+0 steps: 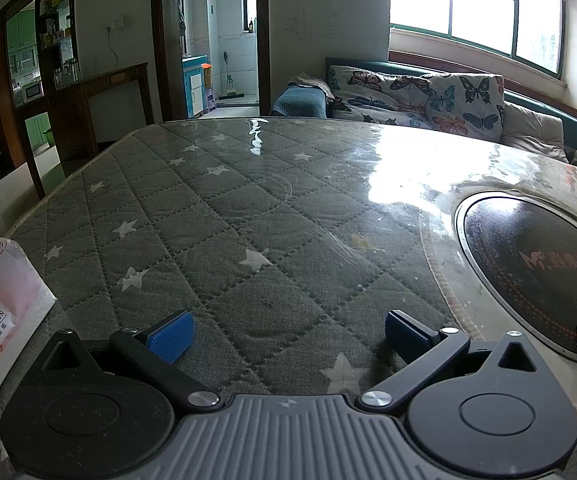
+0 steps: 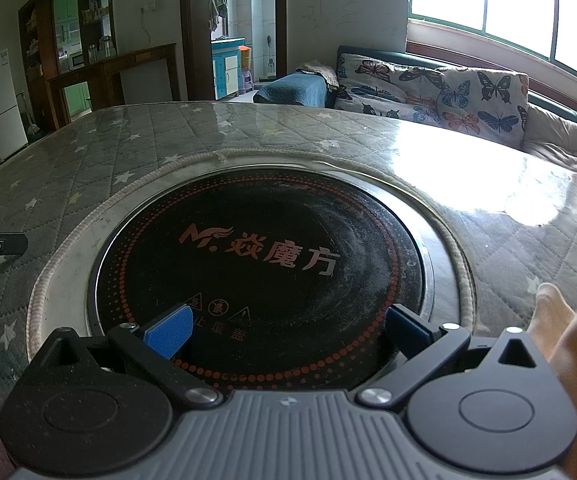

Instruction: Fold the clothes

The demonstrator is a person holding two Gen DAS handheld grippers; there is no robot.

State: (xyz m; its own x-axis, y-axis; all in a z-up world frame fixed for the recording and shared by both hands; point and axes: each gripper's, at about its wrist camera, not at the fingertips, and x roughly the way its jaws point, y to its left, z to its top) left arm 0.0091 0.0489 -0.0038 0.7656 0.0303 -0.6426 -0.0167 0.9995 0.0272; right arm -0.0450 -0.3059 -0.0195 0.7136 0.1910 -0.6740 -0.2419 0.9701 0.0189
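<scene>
- Left wrist view: the left gripper (image 1: 286, 334) hovers low over the quilted star-print table cover (image 1: 216, 216), left of the round cooktop (image 1: 536, 280) set into the table. Its jaws are spread wide with nothing between the blue pads (image 1: 170, 338). A white paper pack (image 1: 0, 316) stands further left of the cooktop.
- Right wrist view: the right gripper (image 2: 286, 330) sits directly over the cooktop (image 2: 264, 268), jaws likewise released and empty. A hand (image 2: 568, 340) shows at its right side.
- No clothing appears in either view, so I judge folding has not begun; the next move calls for finding a garment and bringing it onto the cover.
</scene>
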